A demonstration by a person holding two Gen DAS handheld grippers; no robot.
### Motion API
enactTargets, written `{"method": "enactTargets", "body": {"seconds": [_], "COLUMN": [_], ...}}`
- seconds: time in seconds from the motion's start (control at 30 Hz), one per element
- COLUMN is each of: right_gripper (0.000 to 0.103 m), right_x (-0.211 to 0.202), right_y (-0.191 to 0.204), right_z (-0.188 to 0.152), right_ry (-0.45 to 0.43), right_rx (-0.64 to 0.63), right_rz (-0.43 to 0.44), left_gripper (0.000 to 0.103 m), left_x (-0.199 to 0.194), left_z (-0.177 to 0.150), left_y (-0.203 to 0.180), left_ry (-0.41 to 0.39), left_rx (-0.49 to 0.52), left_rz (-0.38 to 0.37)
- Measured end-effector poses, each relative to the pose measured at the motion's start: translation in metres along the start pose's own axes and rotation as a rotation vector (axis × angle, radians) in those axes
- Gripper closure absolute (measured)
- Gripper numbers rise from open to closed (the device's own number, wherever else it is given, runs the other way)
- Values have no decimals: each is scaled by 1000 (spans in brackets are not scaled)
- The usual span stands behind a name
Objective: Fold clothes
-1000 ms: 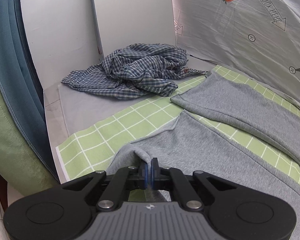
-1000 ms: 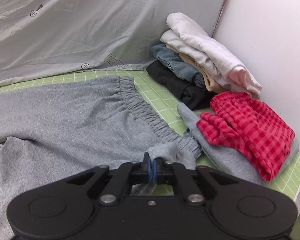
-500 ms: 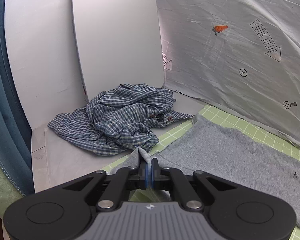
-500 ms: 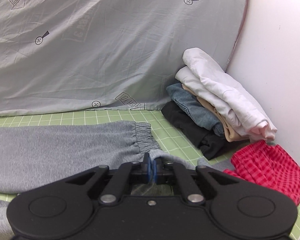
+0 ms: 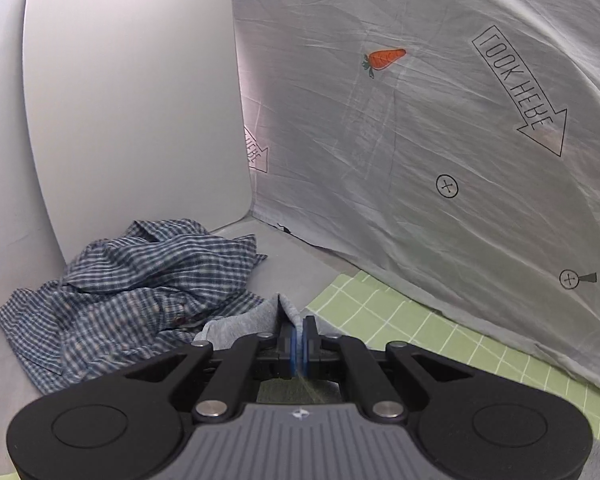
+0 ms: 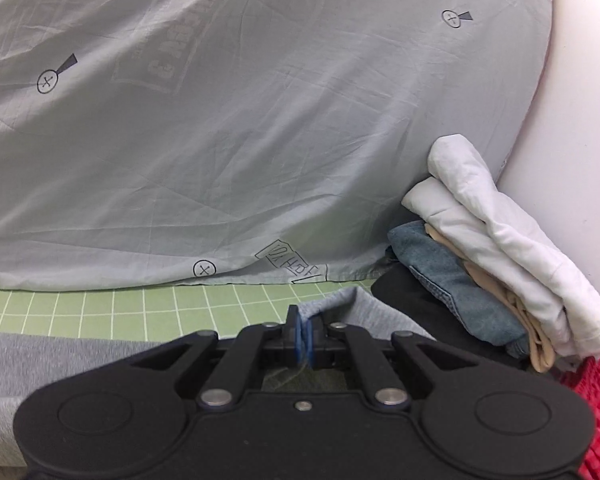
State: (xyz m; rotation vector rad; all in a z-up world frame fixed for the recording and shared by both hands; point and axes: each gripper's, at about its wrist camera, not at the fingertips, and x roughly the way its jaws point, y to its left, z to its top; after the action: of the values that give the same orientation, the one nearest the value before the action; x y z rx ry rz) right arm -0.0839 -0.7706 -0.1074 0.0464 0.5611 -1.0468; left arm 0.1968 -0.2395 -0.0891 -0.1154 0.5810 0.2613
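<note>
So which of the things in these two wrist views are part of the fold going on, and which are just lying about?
In the job:
- grey sweatpants, edge pinched by both grippers
- left gripper, shut on the grey fabric
- right gripper, shut on the grey fabric
- green checked mat, the folding surface

Lying about:
- crumpled blue plaid shirt
- stack of folded clothes
- red checked garment
- printed grey sheet behind

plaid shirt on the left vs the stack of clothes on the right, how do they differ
The plaid shirt lies crumpled and spread loose; the stack of clothes is folded and layered. The shirt is one blue-checked garment; the stack mixes white, beige, denim and black pieces. Both sit near the back, against white panels.
</note>
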Motion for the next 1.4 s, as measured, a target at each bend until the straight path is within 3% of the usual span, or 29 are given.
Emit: {"method": "enactTargets", "body": {"seconds": [0.17,0.23,0.27,0.3,0.37,0.43,0.57,0.73,0.87,0.93,1.1,1.27,1.4], "right_gripper": [99,92,75,48,26,13,9,8,8,8,4,3,3], "right_x": [67,93,103,103,94,76,39,13,16,26,58,42,19], "right_y": [44,62,71,77,88,92,99,131,172,191,209,163,102], "right_z": [3,0,-3,-4,-8,-12,-23,-37,-36,-32,-13,-5,-22], "right_ry": [1,41,74,80,53,33,92,165,213,245,234,148,137], "right_rx": [-9,-16,-39,-54,-81,-88,-83,-166,-247,-262,-150,68,141], "right_rz": [23,44,31,14,1,36,210,431,525,538,541,505,314], "left_gripper": [99,89,82,77,54,43,41,40,32,32,31,31,31], "left_x": [64,86,89,87,74,57,30,18,13,21,37,21,-8], "left_z": [-3,-10,-14,-18,-28,-38,-72,-116,-134,-131,-118,-122,-142], "left_y": [-50,-69,-75,-78,-79,-80,-103,-141,-176,-190,-202,-191,-176], "left_ry": [2,38,53,56,40,45,141,268,229,216,213,230,265], "left_rx": [52,94,102,112,133,170,339,517,600,595,500,458,462], "left_rz": [-32,-22,-18,-22,-36,-77,-210,-352,-375,-378,-332,-331,-315]}}
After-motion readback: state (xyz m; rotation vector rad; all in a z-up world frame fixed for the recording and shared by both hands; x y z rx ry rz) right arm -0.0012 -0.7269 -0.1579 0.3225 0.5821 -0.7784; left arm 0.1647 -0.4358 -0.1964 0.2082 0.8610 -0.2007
